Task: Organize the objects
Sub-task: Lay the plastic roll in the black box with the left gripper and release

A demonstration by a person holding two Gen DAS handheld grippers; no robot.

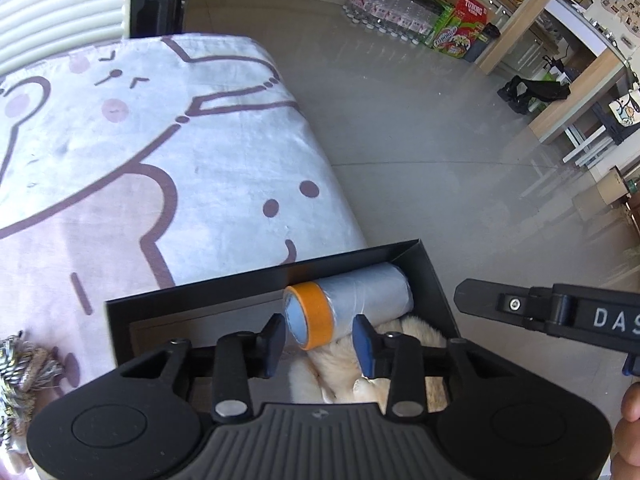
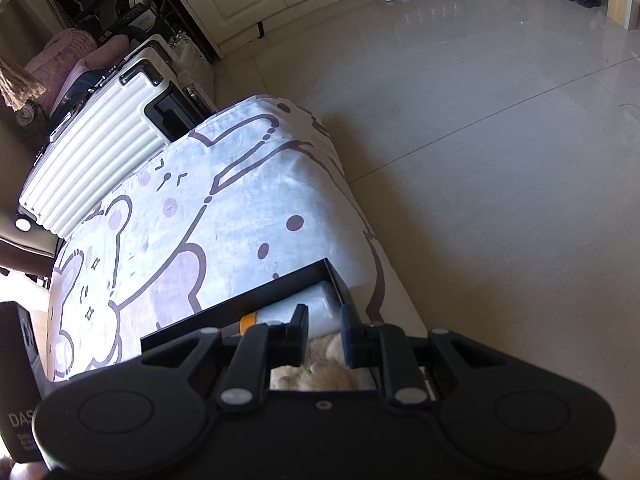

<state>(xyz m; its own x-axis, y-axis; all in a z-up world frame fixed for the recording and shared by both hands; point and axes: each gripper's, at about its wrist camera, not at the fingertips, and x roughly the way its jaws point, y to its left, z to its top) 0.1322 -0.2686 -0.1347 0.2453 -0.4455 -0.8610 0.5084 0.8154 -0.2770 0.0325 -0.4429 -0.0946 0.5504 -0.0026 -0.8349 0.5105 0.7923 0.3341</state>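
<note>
On the cartoon-print bed sheet, my left claw pinches the orange-ended grey roll inside the black box; right claw pressed together. A tilt could spill it.

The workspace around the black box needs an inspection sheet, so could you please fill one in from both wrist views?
Surface: a bed cover with a cartoon animal print, with the black box resting on it near its edge.
Job's things: a roll wrapped in clear film with an orange band, lying in the box beside a cream furry item.
Clutter: a tasselled cord on the cover, left of the box.
Grippers: left gripper shut on the roll's orange end; right gripper shut and empty, above the furry item.
Cables: nothing seen.
Surroundings: a cream ribbed suitcase behind the bed, tiled floor, packs of bottles by the wall.
</note>
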